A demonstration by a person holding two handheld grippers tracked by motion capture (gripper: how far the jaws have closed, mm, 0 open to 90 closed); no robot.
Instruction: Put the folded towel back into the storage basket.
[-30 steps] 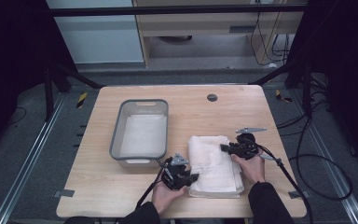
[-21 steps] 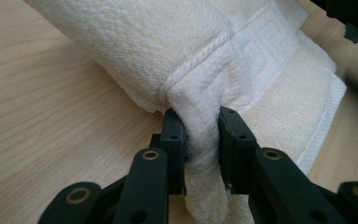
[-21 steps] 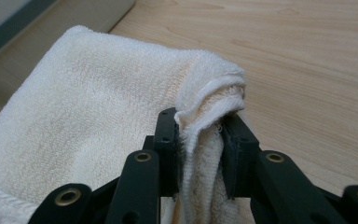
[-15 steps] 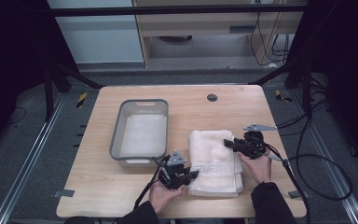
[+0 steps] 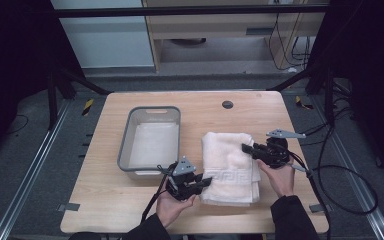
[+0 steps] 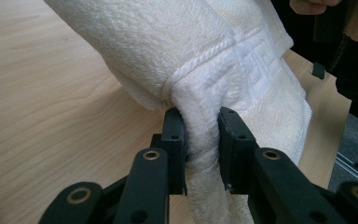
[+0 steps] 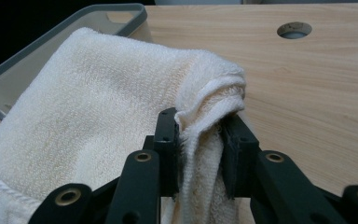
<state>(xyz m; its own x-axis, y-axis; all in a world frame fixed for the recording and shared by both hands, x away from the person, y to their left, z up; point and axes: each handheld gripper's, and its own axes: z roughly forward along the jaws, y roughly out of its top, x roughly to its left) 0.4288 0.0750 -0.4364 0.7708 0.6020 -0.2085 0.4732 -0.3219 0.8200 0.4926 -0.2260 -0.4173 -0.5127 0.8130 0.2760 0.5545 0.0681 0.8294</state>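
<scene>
A cream folded towel [image 5: 230,165] with a woven key-pattern border lies on the wooden table [image 5: 105,200], right of a grey bin [image 5: 152,137]. My left gripper [image 5: 205,181] is shut on the towel's near left edge; in the left gripper view its jaws pinch the bordered hem [image 6: 200,140]. My right gripper [image 5: 246,148] is shut on the towel's far right corner, and the right gripper view shows a bunched fold [image 7: 200,135] squeezed between the jaws. The pinched edges are lifted a little off the table.
The grey bin [image 7: 74,28] stands left of the towel with a pale cloth lying flat inside it. A round cable hole [image 5: 227,104] sits near the table's far edge. Black cables [image 5: 330,175] trail off the right side. Bare wood spreads at the left.
Both grippers have shifted slightly right with the towel held. The towel's right corner has been drawn outward and up, so the towel spreads wider.
</scene>
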